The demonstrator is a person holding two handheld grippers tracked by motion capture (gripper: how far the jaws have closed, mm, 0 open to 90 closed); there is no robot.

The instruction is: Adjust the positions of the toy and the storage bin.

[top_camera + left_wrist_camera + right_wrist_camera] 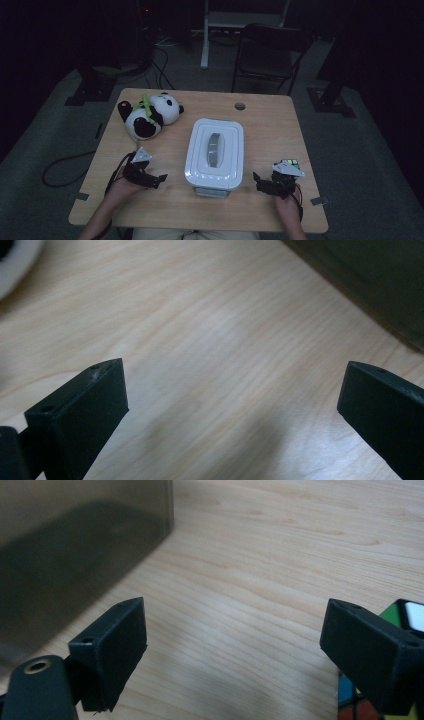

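Here, I hold my left gripper (pixel 161 178) and right gripper (pixel 256 178) low over the wooden table (pixel 270 135) — both spread wide, gripping nothing. A white lidded box (pixel 215 152) sits between them. A puzzle cube (pixel 400 655) lies just beside my right gripper. A toy panda (pixel 148 116) rests beyond my left gripper.
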